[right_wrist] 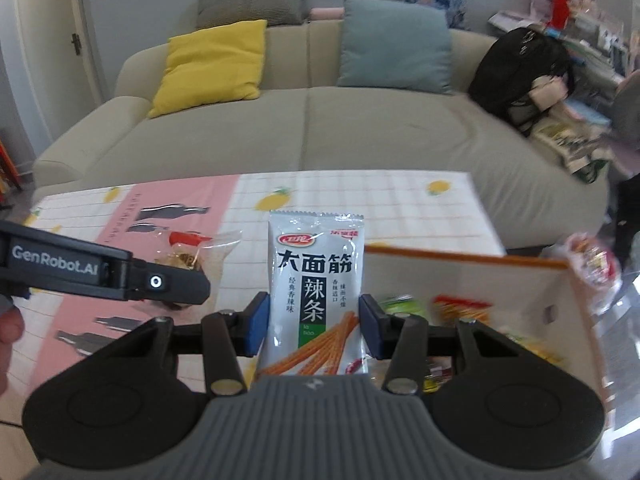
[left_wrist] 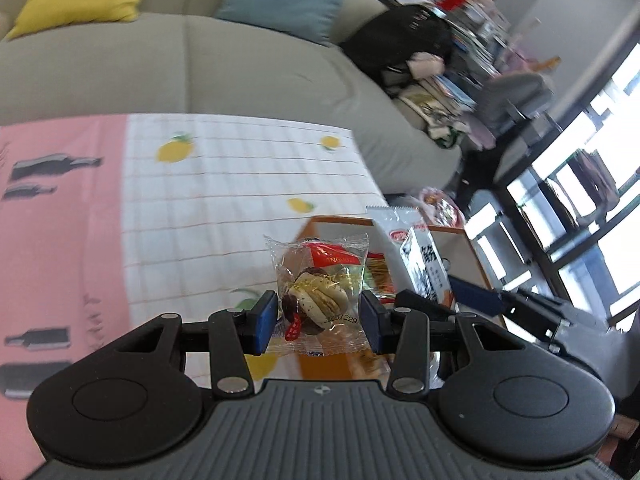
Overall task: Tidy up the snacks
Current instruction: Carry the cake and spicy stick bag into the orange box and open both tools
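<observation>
My left gripper [left_wrist: 319,318] is shut on a clear-wrapped walnut-date snack [left_wrist: 318,292] and holds it upright at the left edge of the snack box [left_wrist: 466,248]. My right gripper [right_wrist: 314,326] is shut on a white spicy-strip packet [right_wrist: 316,292] with black Chinese lettering, held upright just left of the box [right_wrist: 560,300]. That packet also shows in the left wrist view [left_wrist: 420,256] over the box. The left gripper's body [right_wrist: 100,272] and its snack [right_wrist: 192,254] show at the left of the right wrist view. Several colourful snack packets [right_wrist: 460,308] lie in the box.
The table wears a cloth, white grid with lemons [left_wrist: 224,200] and a pink panel with bottles [left_wrist: 60,220]. A beige sofa [right_wrist: 304,128] with yellow and teal cushions stands behind. A black backpack [right_wrist: 520,68] sits at its right end. Windows are at the right [left_wrist: 592,200].
</observation>
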A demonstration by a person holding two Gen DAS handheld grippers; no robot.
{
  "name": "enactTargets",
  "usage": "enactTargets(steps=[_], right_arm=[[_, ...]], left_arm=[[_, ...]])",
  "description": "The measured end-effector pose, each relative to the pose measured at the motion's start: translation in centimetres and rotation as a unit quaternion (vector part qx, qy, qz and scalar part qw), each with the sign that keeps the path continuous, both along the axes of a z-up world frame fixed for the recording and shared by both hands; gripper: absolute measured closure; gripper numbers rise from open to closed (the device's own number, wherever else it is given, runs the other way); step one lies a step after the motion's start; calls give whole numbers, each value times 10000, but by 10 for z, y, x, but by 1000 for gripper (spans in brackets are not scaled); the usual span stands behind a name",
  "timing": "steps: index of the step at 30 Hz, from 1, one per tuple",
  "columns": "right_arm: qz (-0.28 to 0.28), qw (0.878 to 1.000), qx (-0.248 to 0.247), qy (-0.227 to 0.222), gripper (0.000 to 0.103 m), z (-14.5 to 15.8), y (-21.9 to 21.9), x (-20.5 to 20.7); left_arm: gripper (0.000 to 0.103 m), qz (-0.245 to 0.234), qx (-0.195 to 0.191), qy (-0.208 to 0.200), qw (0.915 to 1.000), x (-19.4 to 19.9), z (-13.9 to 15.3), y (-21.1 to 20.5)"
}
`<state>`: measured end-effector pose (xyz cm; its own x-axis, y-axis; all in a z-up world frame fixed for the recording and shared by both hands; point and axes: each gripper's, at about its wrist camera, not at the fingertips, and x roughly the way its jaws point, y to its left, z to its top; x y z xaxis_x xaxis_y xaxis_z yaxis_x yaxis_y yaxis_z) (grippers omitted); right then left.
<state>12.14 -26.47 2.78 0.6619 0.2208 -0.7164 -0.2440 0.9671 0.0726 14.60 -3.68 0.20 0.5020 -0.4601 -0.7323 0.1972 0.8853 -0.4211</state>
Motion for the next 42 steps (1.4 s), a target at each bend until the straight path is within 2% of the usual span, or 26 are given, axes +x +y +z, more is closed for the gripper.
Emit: enactTargets(steps=[7,14,19,27,32,37,42], right_arm=[[-288,9981,-543,-35,56,-2,-45,16],[-353,9940,-1008,213,56,-27,-78,34],[-401,9903,-1212,546,56,-52,-94,47],[-523,9823,-1460,1055,56,-88,-110,65],[-487,9763,-1734,1201,56,-106,-111,71],[-372,9699,-1975,1377,56,-123,-108,75],[-299,9652,-2092,1542,55,-133,-104,77]], left_arm=[[53,-568,17,68,9984,22,-4,-58],[53,-961,226,268,9948,41,-26,-102],[53,-1224,430,442,9906,54,-48,-129],[53,-1398,567,662,9863,71,-79,-153],[53,-1535,630,776,9831,76,-97,-163],[53,-1481,861,875,9813,84,-112,-169],[52,-1440,705,1030,9817,93,-122,-171]])
